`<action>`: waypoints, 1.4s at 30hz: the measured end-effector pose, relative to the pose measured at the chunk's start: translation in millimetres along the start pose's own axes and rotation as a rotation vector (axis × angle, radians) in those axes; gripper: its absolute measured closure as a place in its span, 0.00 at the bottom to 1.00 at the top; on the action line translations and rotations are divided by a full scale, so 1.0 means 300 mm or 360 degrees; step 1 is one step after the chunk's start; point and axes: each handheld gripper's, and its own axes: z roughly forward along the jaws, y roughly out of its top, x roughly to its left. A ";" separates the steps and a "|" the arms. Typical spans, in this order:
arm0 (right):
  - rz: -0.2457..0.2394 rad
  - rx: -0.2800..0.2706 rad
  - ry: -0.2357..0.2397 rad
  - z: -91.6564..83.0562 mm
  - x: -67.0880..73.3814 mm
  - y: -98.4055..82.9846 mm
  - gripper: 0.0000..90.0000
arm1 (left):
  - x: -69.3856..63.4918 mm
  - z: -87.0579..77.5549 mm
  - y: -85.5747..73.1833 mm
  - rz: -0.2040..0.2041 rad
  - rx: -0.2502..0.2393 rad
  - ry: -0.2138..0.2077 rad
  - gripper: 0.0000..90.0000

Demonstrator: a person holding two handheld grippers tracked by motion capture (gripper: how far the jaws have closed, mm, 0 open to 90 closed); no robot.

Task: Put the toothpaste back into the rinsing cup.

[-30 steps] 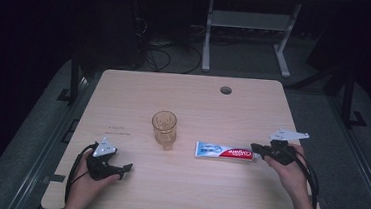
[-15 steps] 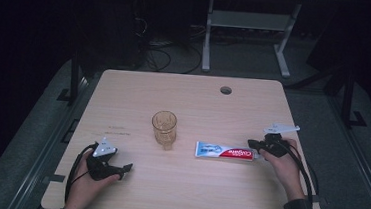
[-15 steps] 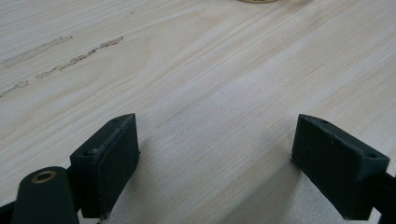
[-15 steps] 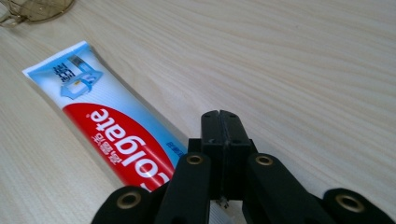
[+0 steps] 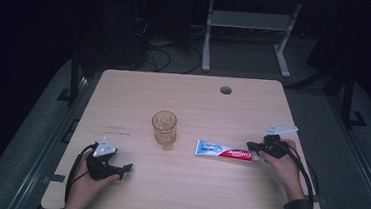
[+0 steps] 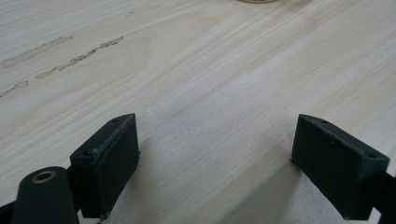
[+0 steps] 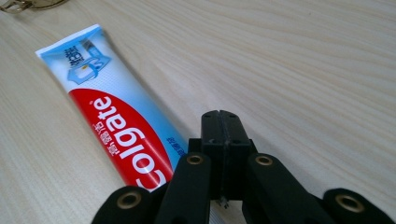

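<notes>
Toothpaste tube [image 5: 224,151] lying flat on the table [image 5: 186,195], just right of the amber glass [image 5: 164,128]. Probably light, soft and slick; best gripped across its stiffer cap end. Right gripper [image 7: 219,122] beside that end, fingers pressed together, empty. Left gripper [image 6: 215,154] well left of the glass, fingers spread.

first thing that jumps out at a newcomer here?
The red, white and blue Colgate toothpaste tube lying flat right of the table's centre, with the right gripper at its near end, jaws shut beside it and empty. Next, the amber glass cup standing upright mid-table. The left gripper rests open at the near left corner.
</notes>
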 end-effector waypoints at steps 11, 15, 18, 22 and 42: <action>-0.0031 0.0019 0.0018 -0.033 0.034 -0.032 0.99 | 0.000 0.000 0.000 0.0007 0.0001 -0.0004 0.15; -0.0035 0.0009 0.0024 -0.048 0.045 -0.044 0.99 | -0.001 0.000 0.000 0.0008 -0.0001 -0.0007 0.15; -0.0042 0.0016 0.0024 -0.054 0.050 -0.052 0.99 | -0.001 -0.001 -0.001 0.0010 0.0001 -0.0008 0.15; -0.0045 0.0028 0.0026 -0.062 0.055 -0.062 0.99 | -0.001 -0.001 -0.001 0.0010 -0.0001 -0.0011 0.15; -0.0094 0.0059 0.0073 -0.095 0.128 -0.102 0.99 | -0.002 -0.001 -0.002 0.0011 -0.0004 -0.0013 0.15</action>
